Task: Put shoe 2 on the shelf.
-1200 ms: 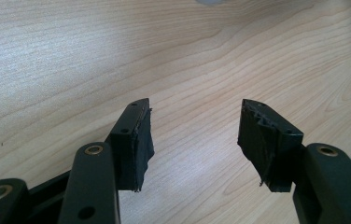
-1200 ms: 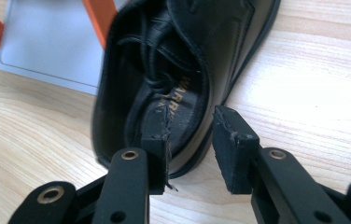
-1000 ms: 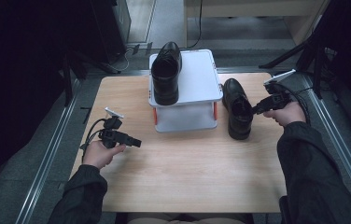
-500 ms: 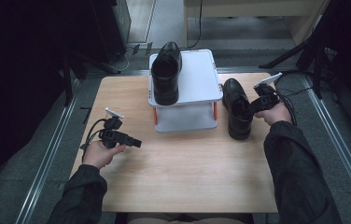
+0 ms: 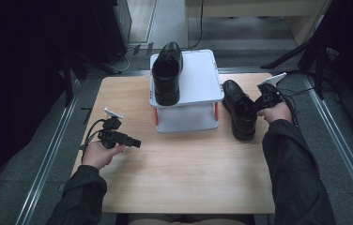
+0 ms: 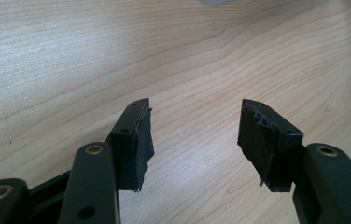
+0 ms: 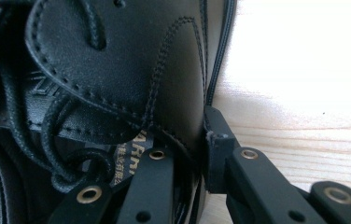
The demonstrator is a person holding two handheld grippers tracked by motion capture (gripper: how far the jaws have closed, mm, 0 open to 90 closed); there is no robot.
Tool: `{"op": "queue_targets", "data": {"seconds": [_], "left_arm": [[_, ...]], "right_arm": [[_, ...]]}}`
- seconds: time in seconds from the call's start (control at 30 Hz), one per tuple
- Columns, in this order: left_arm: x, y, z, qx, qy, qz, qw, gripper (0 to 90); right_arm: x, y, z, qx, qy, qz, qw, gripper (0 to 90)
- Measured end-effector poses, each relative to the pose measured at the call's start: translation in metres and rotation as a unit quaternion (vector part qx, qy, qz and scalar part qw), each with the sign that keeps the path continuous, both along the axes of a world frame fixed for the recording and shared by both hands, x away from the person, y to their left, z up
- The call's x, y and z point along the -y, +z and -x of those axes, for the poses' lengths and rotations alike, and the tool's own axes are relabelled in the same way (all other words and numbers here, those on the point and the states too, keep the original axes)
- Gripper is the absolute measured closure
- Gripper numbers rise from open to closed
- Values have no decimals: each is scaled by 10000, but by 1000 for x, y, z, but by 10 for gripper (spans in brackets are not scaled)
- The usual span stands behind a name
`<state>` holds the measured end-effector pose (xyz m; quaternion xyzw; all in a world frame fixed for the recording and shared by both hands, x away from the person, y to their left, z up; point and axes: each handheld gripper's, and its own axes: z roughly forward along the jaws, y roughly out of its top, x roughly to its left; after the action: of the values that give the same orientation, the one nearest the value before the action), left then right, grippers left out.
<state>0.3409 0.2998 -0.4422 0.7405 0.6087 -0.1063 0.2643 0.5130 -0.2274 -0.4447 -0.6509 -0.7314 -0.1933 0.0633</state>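
A black leather lace-up shoe (image 5: 237, 112) stands on the wooden table (image 5: 184, 173) to the right of a white two-level rack (image 5: 200, 82). My right gripper (image 5: 258, 104) has just been closing, and its jaws now pinch the shoe's right side wall near the opening. In the right gripper view one jaw is inside the shoe (image 7: 117, 70) and the other outside, so that gripper (image 7: 187, 144) is shut on the wall. A second black shoe (image 5: 167, 75) sits on top of the rack. My left gripper (image 5: 136, 142) rests low at the table's left, open and holding nothing (image 6: 194, 135).
Bare wood lies in front of the rack and between the two hands. Metal rails (image 5: 48, 159) run along both sides of the table. Dark stands and cables (image 5: 301, 89) crowd the far right, beyond the table's edge.
My right hand has moved left and down to the shoe on the table, and its jaws have closed on the shoe's side wall. The left hand has stayed put.
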Motion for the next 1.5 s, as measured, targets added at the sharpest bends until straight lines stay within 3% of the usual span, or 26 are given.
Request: {"op": "queue_targets", "data": {"seconds": [0.33, 0.63, 0.77, 0.9, 1.23, 1.5], "left_arm": [[-2, 0, 0, 17, -9, 49, 10000, 440], [-8, 1, 0, 50, 51, 27, 10000, 440], [-7, 1, 0, 66, 83, -2, 9999, 440], [-9, 5, 1, 223, 62, -28, 9997, 442], [-8, 2, 0, 117, -1, -102, 9999, 441], [-7, 2, -1, 77, -63, -102, 9999, 440]], "right_arm": [[0, 11, -1, -281, -78, -96, 9995, 843], [0, 32, 2, -269, -68, -45, 9996, 843], [3, 49, 4, -206, -127, -109, 9996, 843], [6, 65, 5, -165, -140, -130, 9997, 842], [12, 118, 1, 6, -391, -113, 9992, 844], [5, 168, -2, 244, -436, -363, 9981, 843]]}}
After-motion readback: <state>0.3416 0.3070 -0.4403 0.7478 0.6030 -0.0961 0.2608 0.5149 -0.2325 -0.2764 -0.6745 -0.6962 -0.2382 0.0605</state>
